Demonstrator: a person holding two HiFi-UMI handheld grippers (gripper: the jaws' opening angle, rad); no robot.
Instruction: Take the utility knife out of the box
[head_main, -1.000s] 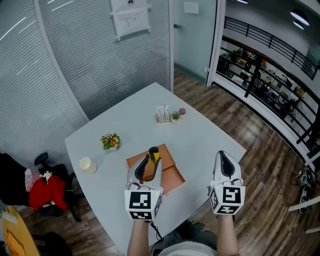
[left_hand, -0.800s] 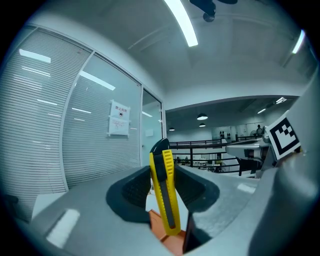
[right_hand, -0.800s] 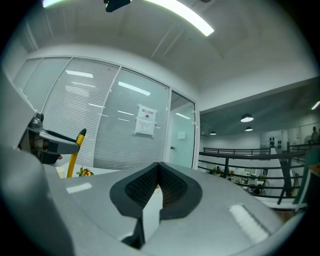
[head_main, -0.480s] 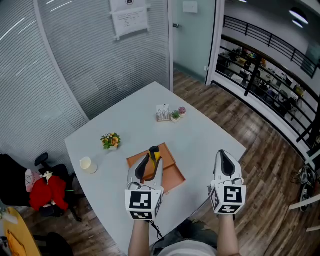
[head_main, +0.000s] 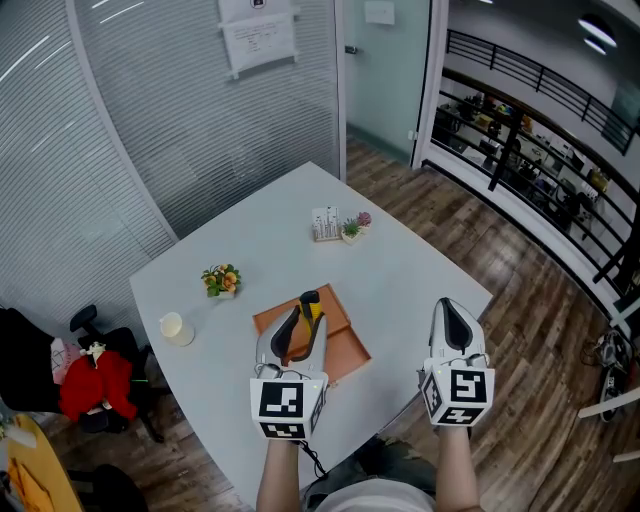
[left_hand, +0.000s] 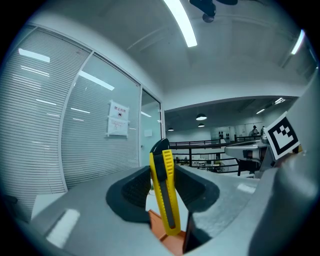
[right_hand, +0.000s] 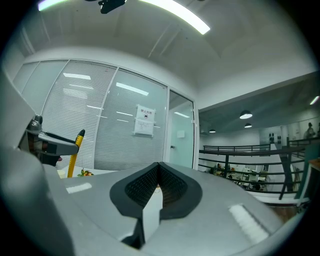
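Observation:
A yellow utility knife (head_main: 309, 309) with a black tip stands upright between the jaws of my left gripper (head_main: 297, 328), which is shut on it above the orange box (head_main: 340, 352). The left gripper view has the utility knife (left_hand: 164, 192) pinched between the dark pads (left_hand: 134, 189), its tip pointing up, with a corner of the orange box (left_hand: 167, 234) below. My right gripper (head_main: 449, 320) hovers over the table's right edge, shut with nothing in it. From the right gripper view, the right gripper (right_hand: 158, 181) has its pads pressed together and the utility knife (right_hand: 74, 151) shows at far left.
The white table (head_main: 258, 250) carries a small flower pot (head_main: 221, 282), a white cup (head_main: 174, 328) and a card holder with a tiny plant (head_main: 337, 227). An office chair with red cloth (head_main: 95, 385) stands at the left. Wooden floor lies to the right.
Almost nothing has moved. The right gripper has shifted very slightly to the right; the left gripper holds the knife in the same place.

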